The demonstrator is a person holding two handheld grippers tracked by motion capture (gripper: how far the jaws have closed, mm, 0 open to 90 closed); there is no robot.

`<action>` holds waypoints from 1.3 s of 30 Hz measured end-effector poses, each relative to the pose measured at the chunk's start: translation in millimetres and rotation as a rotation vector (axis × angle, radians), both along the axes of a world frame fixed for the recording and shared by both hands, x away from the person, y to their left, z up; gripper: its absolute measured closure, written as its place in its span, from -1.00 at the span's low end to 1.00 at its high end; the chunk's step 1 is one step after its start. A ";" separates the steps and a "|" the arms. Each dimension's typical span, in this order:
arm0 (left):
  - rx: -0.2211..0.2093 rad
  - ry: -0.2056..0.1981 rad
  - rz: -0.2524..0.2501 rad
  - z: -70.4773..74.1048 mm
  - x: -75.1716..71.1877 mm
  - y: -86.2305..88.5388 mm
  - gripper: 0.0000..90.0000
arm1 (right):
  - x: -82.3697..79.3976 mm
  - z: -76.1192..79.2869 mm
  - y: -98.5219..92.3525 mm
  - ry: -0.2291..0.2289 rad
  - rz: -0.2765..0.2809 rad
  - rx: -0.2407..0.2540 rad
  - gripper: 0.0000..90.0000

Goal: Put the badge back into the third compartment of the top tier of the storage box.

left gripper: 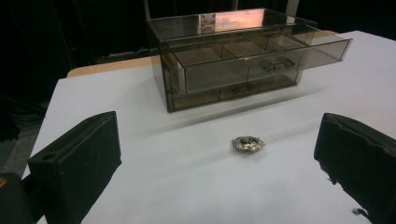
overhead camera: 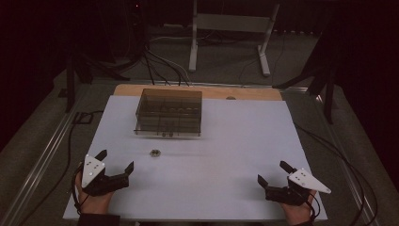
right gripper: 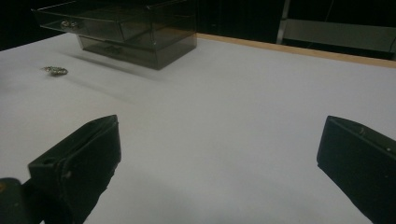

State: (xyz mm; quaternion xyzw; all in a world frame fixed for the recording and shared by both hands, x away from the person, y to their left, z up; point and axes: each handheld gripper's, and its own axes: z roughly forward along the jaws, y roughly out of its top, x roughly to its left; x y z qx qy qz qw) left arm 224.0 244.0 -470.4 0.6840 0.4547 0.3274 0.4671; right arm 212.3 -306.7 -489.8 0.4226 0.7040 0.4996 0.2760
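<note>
The left claw (overhead camera: 115,160) rests low at the near left corner of the white surface (overhead camera: 226,141), held in a hand (overhead camera: 94,200) that comes in from the bottom edge. Its jaws stand wide apart and hold nothing; in the left gripper view only bare white shows between them up close. Ahead of this claw and a little to its right lies a small metallic brooch-like piece (overhead camera: 155,152), flat on the surface and well clear of both jaws. In the left gripper view the same piece (left gripper: 248,143) sits between the two jaws but farther out, untouched.

Beyond the piece, farther from the left claw, stands a smoky transparent drawer box (overhead camera: 169,112). Its upper drawer (left gripper: 261,63) is pulled out toward the claw, showing dividers and two small knobs on its front; the lower drawer beneath it sits pushed in. The piece lies in front of the box, near it but apart.

The right claw (overhead camera: 273,172) rests at the near right corner, gripped by the other hand (overhead camera: 297,213), with a grey three-cornered plate on top. Its jaws are likewise spread wide with nothing between them. From this claw the box (right gripper: 135,35) and the piece (right gripper: 56,70) lie far off to its left and ahead, well apart from it.
</note>
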 end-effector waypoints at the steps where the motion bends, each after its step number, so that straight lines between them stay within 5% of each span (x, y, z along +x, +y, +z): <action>1: 0.003 0.002 0.001 1.2 1.8 -1.1 -0.97 | -0.1 0.1 -0.1 -0.002 -0.003 0.002 -1.00; 12: 0.028 0.040 0.012 0.7 13.0 -6.3 -0.97 | -0.3 0.3 -1.8 0.000 -0.016 0.005 -1.00; 39: 0.048 0.030 -0.033 0.6 28.7 -20.8 -0.97 | 0.8 0.5 -3.1 0.002 -0.028 0.008 -1.00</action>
